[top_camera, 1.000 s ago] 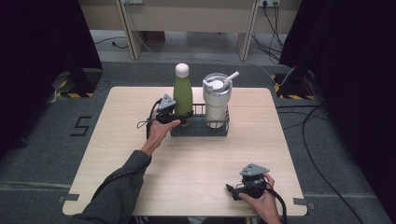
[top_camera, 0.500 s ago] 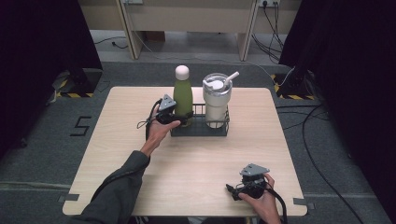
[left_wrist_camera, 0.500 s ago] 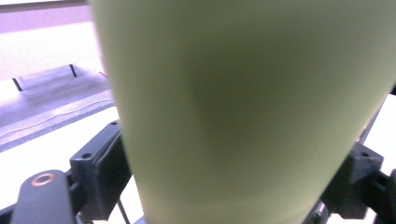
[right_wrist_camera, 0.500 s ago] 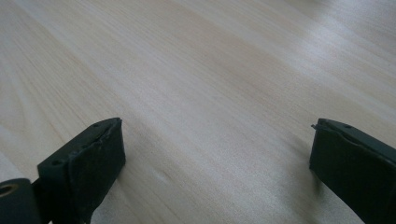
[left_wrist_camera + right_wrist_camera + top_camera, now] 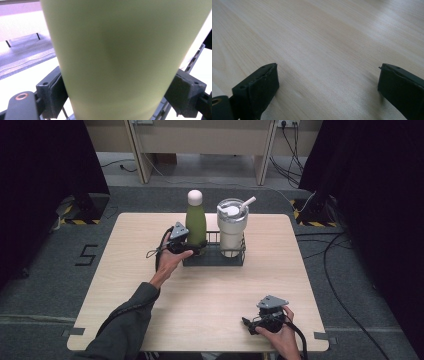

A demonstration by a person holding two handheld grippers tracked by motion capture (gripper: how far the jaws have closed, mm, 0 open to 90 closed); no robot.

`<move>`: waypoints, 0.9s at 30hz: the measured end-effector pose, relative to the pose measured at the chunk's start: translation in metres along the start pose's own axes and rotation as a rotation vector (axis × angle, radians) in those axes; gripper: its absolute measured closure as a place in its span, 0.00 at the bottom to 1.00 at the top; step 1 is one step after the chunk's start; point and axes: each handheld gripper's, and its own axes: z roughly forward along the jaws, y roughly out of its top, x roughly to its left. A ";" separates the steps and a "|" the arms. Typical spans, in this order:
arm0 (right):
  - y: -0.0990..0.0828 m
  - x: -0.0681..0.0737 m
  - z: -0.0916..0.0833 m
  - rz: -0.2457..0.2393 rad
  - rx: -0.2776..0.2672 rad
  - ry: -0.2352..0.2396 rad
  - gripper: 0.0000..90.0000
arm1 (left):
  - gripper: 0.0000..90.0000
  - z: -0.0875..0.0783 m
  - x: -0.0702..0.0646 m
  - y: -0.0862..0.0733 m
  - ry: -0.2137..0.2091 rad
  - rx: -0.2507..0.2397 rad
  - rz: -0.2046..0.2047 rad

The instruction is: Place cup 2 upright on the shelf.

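A green bottle (image 5: 196,222) with a white cap stands upright in the left end of a black wire basket (image 5: 215,260). My left gripper (image 5: 192,247) reaches it from the left, low on its body. In the left gripper view the bottle (image 5: 120,62) sits between the two pads (image 5: 53,92), which stand close along its sides. The jaws have just been opening, and I see no squeeze on the bottle. Down at the table's near right edge my right gripper (image 5: 248,325) rests in a hand. Its jaws (image 5: 328,87) stand wide open over bare wood.
A white tumbler (image 5: 232,227) with a lid and straw stands in the right end of the basket, beside the bottle. The light wooden table (image 5: 210,290) stretches between the basket and the right hand. Cables lie on the floor to the right.
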 end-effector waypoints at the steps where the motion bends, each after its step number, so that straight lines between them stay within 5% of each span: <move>1: 0.000 0.000 0.000 -0.001 0.000 0.000 0.04 | 0.17 -0.001 0.001 0.000 0.000 0.002 0.003; 27: 0.000 0.000 0.000 0.000 0.000 0.001 0.04 | 0.17 -0.028 0.002 -0.003 -0.025 0.000 -0.020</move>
